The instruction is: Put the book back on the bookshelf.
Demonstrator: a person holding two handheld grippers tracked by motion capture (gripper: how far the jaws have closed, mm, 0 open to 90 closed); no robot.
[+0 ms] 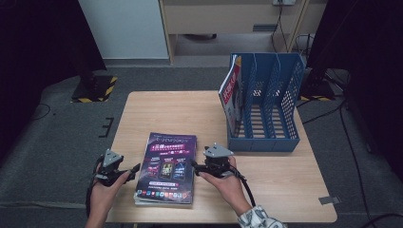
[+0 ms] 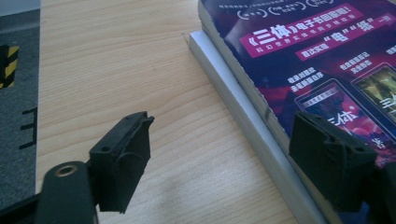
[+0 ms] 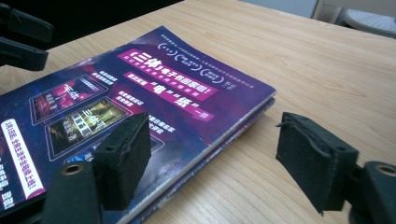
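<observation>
The fingers of the left gripper (image 2: 219,163) stand wide apart with nothing between them but bare wood; one finger hangs over the bench (image 2: 116,70), the other over the left edge of the magazines (image 2: 299,51). The fingers of the right gripper (image 3: 224,163) are just as wide open and empty, straddling the right edge of the same stack, one above the purple cover, the other above the wood. From above, the left gripper (image 1: 134,167) and right gripper (image 1: 194,164) flank the stack, which lies flat near the front edge of the bench, each held in a hand. Farther back on the right stands a blue file rack (image 1: 271,102), with another magazine (image 1: 231,92) leaning upright in its leftmost slot.
</observation>
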